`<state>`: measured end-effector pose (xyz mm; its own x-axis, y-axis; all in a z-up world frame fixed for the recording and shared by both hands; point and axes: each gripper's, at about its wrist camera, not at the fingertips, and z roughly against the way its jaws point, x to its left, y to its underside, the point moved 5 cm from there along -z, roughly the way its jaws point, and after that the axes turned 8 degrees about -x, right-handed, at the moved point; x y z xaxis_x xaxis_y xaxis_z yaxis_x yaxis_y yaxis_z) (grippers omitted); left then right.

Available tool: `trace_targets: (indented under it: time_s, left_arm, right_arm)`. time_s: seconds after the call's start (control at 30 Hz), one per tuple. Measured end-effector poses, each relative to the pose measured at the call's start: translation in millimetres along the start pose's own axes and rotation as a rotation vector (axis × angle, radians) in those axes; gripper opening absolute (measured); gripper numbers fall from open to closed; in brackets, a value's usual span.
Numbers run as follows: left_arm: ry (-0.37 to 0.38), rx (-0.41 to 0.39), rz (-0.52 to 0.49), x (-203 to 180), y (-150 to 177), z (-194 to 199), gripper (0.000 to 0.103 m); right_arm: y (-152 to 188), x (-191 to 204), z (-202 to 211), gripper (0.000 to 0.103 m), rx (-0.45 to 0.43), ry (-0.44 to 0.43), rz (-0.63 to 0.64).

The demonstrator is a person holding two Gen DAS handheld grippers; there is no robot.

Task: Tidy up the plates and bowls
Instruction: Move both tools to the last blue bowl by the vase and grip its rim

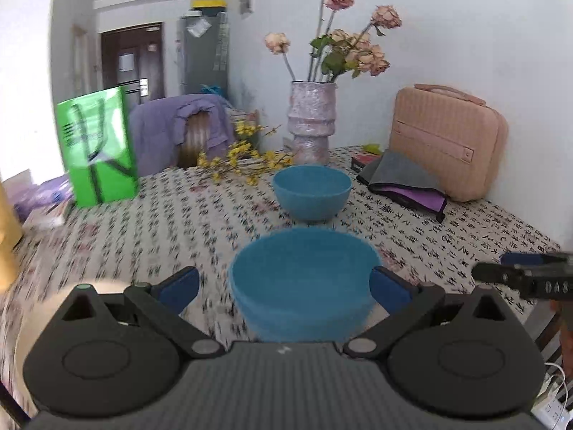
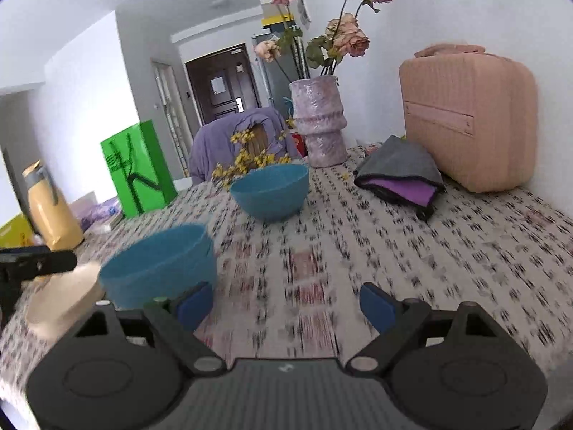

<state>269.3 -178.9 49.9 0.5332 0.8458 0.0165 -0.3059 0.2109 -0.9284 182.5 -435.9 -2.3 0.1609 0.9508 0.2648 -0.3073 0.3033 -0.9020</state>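
The near blue bowl [image 1: 304,283] sits between my left gripper [image 1: 284,286]'s spread pads; I can't tell whether the right pad touches its rim, and nothing is pinched. My right gripper [image 2: 284,304] hangs wide open over bare patterned tablecloth [image 2: 412,243], the same bowl just to its left. The far blue bowl [image 1: 311,191] stands nearer the pink vase [image 1: 311,122]; a cream plate [image 2: 64,297] lies at the table's left. The risk, as I judge it: a lopsided squeeze on the round wall could squirt the bowl away towards the yellow flower sprigs [image 1: 243,161].
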Motion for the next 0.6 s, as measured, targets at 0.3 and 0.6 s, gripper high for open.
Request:
trace_targets:
  time_s: [0.3, 0.6]
  left_arm:
    - [0.183, 0.151, -0.03, 39.0, -71.6, -142.8, 0.103]
    - [0.24, 0.28, 0.03, 49.3, -91.0, -286.6, 0.103]
  right_arm:
    - [-70.6, -3.8, -113.6, 0.084, -0.06, -0.041, -0.143]
    - [-74.9, -33.0, -233.8, 0.077, -0.094, -0.032, -0.275]
